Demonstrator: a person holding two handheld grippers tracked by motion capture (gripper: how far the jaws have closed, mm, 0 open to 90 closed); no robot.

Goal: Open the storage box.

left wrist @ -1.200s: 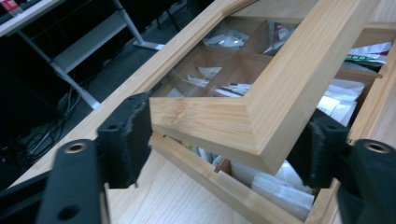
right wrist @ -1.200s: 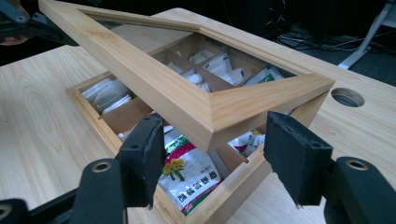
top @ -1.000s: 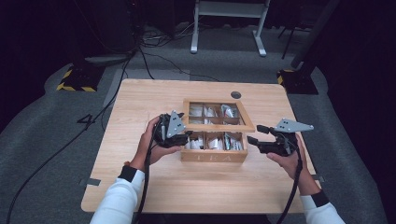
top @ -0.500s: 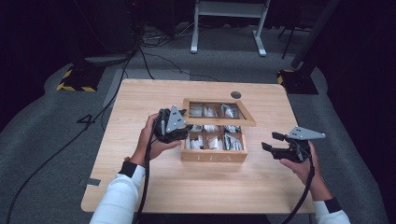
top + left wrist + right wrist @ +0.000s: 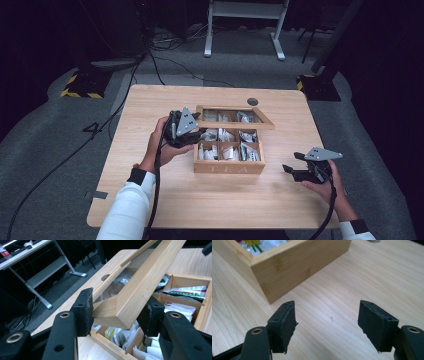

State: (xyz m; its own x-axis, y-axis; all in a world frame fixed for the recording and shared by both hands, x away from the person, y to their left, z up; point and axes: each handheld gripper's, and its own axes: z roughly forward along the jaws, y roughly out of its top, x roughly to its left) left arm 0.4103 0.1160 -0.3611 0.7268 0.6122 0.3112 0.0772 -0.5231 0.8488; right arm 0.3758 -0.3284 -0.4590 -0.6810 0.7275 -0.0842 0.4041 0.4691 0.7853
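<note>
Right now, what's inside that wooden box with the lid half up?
The wooden box holds tea bags in paper and foil sachets, sorted into compartments. The raised lid, gripped at its corner by the left gripper, hides part of the back row, so its contents are partly unseen.

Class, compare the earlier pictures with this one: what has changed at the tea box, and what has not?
The right gripper drew away from the tea box toward the table's near right, jaws opening, empty. The left gripper closed onto the lid's frame. Box and table stayed put.
</note>
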